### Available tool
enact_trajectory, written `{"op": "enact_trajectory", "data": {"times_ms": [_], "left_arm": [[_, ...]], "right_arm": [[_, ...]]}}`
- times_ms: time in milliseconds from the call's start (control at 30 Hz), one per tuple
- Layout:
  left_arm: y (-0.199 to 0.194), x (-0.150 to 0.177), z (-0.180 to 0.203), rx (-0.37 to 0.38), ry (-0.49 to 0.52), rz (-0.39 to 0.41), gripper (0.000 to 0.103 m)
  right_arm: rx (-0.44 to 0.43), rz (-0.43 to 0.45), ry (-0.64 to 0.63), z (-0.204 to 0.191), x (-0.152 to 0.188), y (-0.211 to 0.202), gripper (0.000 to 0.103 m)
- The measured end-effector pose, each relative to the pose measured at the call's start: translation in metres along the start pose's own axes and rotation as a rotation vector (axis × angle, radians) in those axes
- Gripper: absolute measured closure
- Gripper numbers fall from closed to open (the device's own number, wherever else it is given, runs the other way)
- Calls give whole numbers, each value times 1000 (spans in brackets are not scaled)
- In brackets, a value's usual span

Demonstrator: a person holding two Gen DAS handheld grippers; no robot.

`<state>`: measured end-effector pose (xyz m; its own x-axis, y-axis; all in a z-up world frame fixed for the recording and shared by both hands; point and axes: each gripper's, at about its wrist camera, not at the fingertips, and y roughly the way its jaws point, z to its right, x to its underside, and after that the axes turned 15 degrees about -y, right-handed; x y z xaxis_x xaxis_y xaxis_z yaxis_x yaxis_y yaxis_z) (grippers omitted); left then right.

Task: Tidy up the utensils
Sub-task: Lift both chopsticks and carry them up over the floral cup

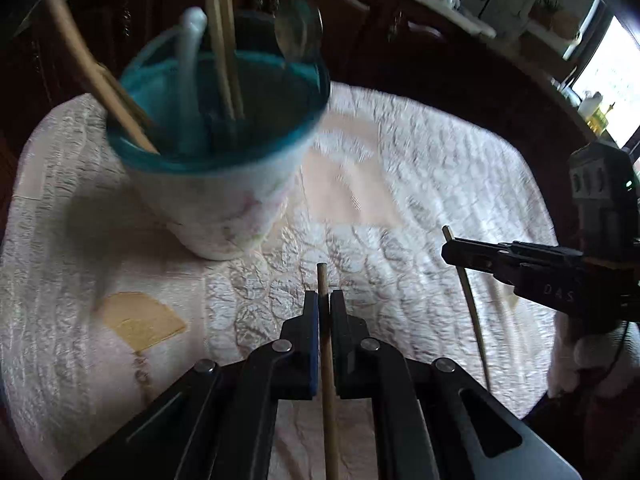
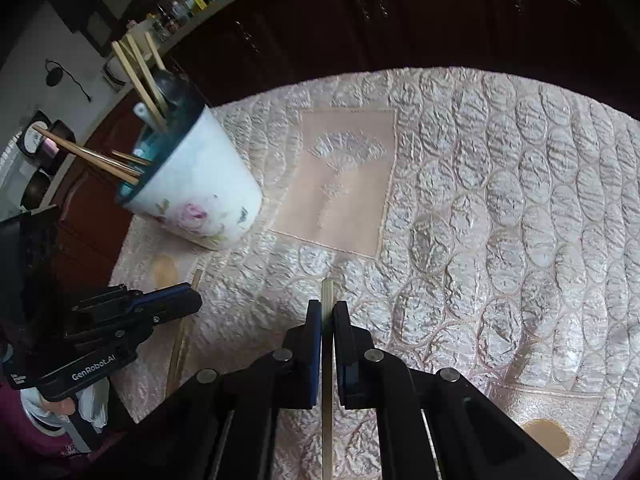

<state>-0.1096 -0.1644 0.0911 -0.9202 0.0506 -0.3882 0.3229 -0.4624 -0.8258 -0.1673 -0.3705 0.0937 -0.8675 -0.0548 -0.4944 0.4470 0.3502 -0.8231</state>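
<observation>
Left tool [image 1: 324, 300]: jaws drawn in on a round wooden chopstick [image 1: 329, 380], stick running bottom-centre of the left wrist view up past the fingertips, tip just above them. Same tool seen in the right wrist view at lower left [image 2: 192, 302], w/ its stick [image 2: 180, 340] poking out above & below the jaws. Right tool [image 2: 328, 308]: jaws nipped on a pale, flatter chopstick [image 2: 327, 400], bottom-centre of the right wrist view, tip just clear of the fingertips. Same tool at right edge of the left wrist view [image 1: 450, 250], its stick [image 1: 472, 304] slanting down below it. Cup [image 2: 200, 184]: white w/ pink rose print, teal inside, upper left of the right wrist view; standing on the cloth, well apart from both tools; blurred in the left wrist view [image 1: 224, 184], upper left. Contents: several wooden chopsticks [image 2: 140, 80] leaning out over the rim, a white handle [image 1: 190, 80], a metal spoon [image 1: 298, 32]; exact count cannot tell. Table cloth [image 2: 500, 200]: pale pink, quilted, embossed ovals, w/ a plain panel bearing a fan motif [image 2: 344, 152] centre frame. Background: dark wooden cabinet doors [image 2: 400, 20] across the top. Gloved hand [image 1: 592, 356] at lower right of the left wrist view, under the right tool.
</observation>
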Motion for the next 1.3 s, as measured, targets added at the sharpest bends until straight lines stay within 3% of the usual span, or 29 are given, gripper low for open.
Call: {"op": "enact_trajectory", "data": {"times_ms": [333, 533, 633, 700, 900, 1033, 1100, 1300], "left_arm": [[-120, -1, -15, 124, -23, 147, 98], [-159, -7, -5, 142, 5, 241, 98], [-167, -9, -5, 142, 11, 272, 98], [-170, -10, -7, 143, 9, 283, 98], [-173, -9, -7, 147, 0, 291, 98], [-184, -10, -9, 139, -3, 310, 98], [-191, -11, -12, 134, -8, 326, 98], [-216, -23, -19, 140, -35, 392, 98]], "right_arm": [[-26, 177, -95, -39, -31, -85, 96], [-7, 226, -147, -57, -50, -100, 96], [-19, 160, -140, -53, -53, -78, 92], [49, 90, -146, -51, -48, -53, 86], [78, -97, -118, -37, -33, 40, 85], [84, -173, -81, -25, -29, 85, 86], [81, -157, -82, -24, -30, 88, 95], [24, -31, -83, -28, -43, 32, 96]]}}
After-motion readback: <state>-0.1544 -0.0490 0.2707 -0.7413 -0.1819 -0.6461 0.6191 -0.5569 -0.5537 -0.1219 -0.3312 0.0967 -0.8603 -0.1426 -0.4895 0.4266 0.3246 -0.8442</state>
